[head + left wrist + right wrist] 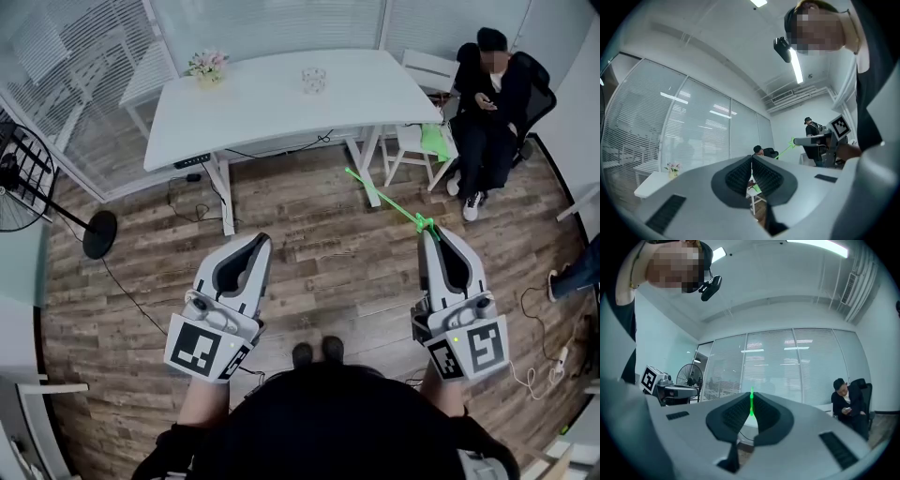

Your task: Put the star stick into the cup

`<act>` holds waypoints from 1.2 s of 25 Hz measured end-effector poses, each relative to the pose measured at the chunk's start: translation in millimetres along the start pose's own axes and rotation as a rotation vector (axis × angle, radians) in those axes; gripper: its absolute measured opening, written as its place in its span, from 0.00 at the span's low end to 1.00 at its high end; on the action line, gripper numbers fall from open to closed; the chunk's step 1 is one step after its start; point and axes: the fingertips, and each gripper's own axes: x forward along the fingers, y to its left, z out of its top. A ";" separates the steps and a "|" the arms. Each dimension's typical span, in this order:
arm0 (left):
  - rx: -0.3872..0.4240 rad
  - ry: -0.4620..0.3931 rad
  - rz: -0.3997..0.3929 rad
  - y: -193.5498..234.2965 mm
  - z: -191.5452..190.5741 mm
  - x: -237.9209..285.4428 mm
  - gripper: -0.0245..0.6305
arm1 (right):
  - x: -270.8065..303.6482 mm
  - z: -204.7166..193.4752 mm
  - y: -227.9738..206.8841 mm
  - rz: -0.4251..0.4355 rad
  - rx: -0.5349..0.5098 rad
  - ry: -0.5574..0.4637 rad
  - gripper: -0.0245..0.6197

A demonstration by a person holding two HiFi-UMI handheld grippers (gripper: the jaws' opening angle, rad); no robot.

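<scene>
The green star stick (384, 199) is thin and bright, and it juts forward and to the left from the tip of my right gripper (429, 231), which is shut on its star end. In the right gripper view the star stick (751, 405) stands pinched between the pads. My left gripper (260, 240) hangs level with it on the left, shut with nothing in it; its jaws meet at the tip (751, 157). The glass cup (313, 80) stands on the white table (272, 108), far ahead of both grippers. Both are held in the air over the wooden floor.
A small pot of flowers (207, 67) sits at the table's back left. A person (486, 103) sits in a chair to the right of the table. A standing fan (23, 178) is at the left. Cables lie on the floor under the table.
</scene>
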 end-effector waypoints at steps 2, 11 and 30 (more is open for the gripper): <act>0.001 0.003 -0.003 0.7 0.7 -1.4 0.07 | -0.2 2.0 1.5 0.000 0.011 -0.006 0.07; 0.002 0.011 -0.021 12.4 -0.9 -16.6 0.07 | 1.5 1.1 20.7 -0.009 0.021 -0.011 0.07; -0.021 0.023 -0.025 38.3 -25.8 -4.5 0.07 | 21.3 -21.2 18.0 -0.038 0.020 0.001 0.07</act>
